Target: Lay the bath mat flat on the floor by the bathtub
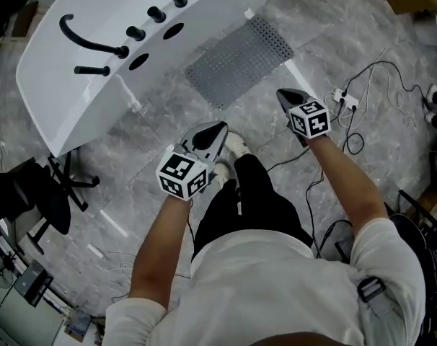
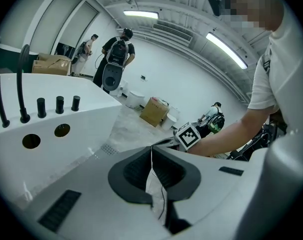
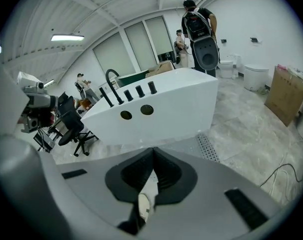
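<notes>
Found bath mat spread on the floor, grey and perforated, just beside the bathtub wall and roughly parallel to it. Looks flat from the head view. Cannot confirm whether the far edge sits under the tub's overhang or merely beside it (steep angle). Judged task as good as done.

Read left gripper as closed to a thin slit, holding nothing; only floor seen through the gap. Read right gripper likewise closed and empty, with a shoe showing below the jaws. Both held in the air, near the mat's nearer end but apart from it.

Risks from here:
- Scuffing the near edge with a foot when stepping, which would ruck the mat out of flat.
- Re-gripping a corner to tidy the alignment, likely to lift and fold it.
- Catching the loose cables or power strip on the floor near the right gripper; a snag or trip there could drag things onto the mat.
</notes>
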Motion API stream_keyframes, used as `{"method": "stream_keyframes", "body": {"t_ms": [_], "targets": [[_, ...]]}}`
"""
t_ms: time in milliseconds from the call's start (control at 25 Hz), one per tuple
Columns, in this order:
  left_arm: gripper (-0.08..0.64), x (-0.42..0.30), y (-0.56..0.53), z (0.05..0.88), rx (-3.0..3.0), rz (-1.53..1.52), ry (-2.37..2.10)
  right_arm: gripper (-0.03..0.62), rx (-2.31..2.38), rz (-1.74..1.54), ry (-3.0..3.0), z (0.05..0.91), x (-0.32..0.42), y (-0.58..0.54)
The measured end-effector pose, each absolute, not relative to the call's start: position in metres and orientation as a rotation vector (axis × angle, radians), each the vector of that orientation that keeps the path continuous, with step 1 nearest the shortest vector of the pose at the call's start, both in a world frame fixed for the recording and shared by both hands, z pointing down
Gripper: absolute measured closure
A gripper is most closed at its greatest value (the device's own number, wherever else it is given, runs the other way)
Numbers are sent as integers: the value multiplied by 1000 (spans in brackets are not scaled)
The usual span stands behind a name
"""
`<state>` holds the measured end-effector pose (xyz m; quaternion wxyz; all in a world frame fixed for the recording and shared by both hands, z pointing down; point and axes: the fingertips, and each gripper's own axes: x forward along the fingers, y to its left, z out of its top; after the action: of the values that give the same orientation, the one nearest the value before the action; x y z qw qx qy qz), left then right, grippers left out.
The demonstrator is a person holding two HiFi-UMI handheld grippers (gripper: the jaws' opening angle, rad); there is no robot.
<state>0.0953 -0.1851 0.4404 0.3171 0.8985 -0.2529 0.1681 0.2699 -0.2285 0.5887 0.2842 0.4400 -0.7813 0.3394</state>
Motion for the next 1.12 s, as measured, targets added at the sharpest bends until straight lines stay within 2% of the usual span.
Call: {"method": "stream_keyframes", "body": {"t_ms": [400, 720, 1120], "targets": [[540, 42, -107, 401, 2358, 503, -681, 581, 1137, 779, -2154, 485, 219, -134], [540, 27, -55, 363, 2417, 496, -687, 581, 1158, 698, -2209, 408, 202, -72], [540, -1, 5, 322, 2492, 413, -647, 581, 1201, 678, -2272, 351, 157, 10]]}}
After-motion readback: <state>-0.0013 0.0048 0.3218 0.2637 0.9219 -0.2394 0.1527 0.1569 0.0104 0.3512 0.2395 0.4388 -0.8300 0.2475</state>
